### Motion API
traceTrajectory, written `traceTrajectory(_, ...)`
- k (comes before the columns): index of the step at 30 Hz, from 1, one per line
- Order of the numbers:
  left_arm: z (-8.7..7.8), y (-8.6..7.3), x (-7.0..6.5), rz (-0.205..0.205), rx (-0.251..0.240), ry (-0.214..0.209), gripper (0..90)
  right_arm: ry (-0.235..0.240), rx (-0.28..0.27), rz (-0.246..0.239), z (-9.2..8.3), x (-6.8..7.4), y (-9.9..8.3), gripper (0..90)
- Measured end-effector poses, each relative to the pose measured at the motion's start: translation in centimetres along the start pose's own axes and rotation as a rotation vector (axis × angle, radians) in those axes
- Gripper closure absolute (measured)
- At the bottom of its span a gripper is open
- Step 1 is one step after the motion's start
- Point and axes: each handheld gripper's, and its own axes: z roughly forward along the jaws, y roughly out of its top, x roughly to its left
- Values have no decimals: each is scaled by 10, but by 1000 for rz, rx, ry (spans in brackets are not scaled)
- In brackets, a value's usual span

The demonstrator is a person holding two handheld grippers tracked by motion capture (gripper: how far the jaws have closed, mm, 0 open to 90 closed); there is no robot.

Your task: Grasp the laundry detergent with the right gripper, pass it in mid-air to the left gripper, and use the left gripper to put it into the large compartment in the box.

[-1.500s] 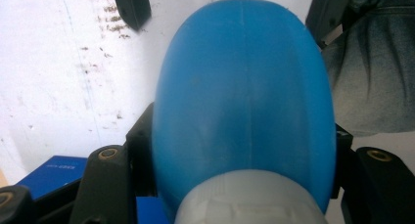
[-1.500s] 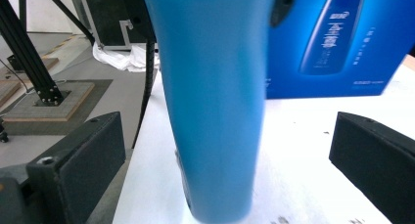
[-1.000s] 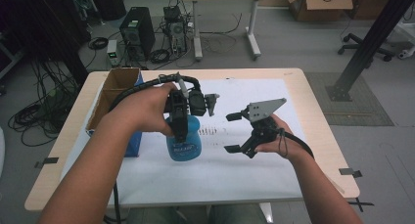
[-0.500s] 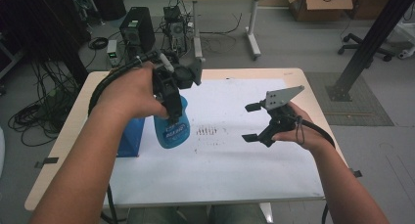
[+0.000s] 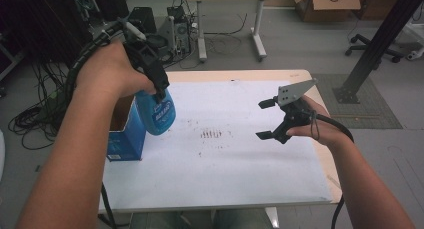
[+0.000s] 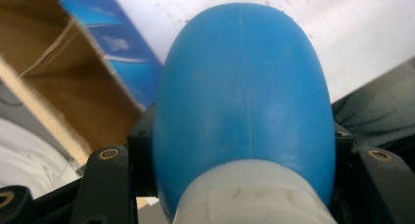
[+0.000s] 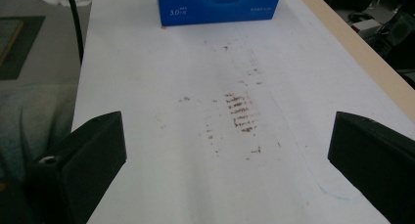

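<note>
One rounded blue plastic spray bottle [image 5: 159, 112] hangs clamped in the left gripper [image 5: 150, 69] above one open blue cardboard box [image 5: 126, 134]; the right gripper [image 5: 266, 119], jaws apart, hovers over the stained white tabletop [image 5: 225, 159].

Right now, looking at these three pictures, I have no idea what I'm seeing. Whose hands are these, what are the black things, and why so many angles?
There is no robot here. A person holds a black two-jaw tool in each hand. One picture comes from a camera fixed above the table, looking down on it; the other two come from small cameras riding on the tools, looking along their jaws.

The left tool is raised and clamped on a blue spray bottle, which bulges large in the left gripper view. The right tool hovers over the table with its jaws wide apart, gripping nothing.

On the table lies a white sheet with brown smudges in the middle. At the sheet's left edge stands an open blue cardboard box.
</note>
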Motion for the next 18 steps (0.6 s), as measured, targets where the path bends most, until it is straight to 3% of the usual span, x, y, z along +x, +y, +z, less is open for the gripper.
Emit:
traceTrajectory(11, -17, -7, 43, -226, -29, -30, 388, 8, 69, -14, -9, -8, 5, 13)
traceTrajectory(18, -32, -16, 71, -358, -9, -3, 388, 14, 95, -16, -7, -10, -4, 16)
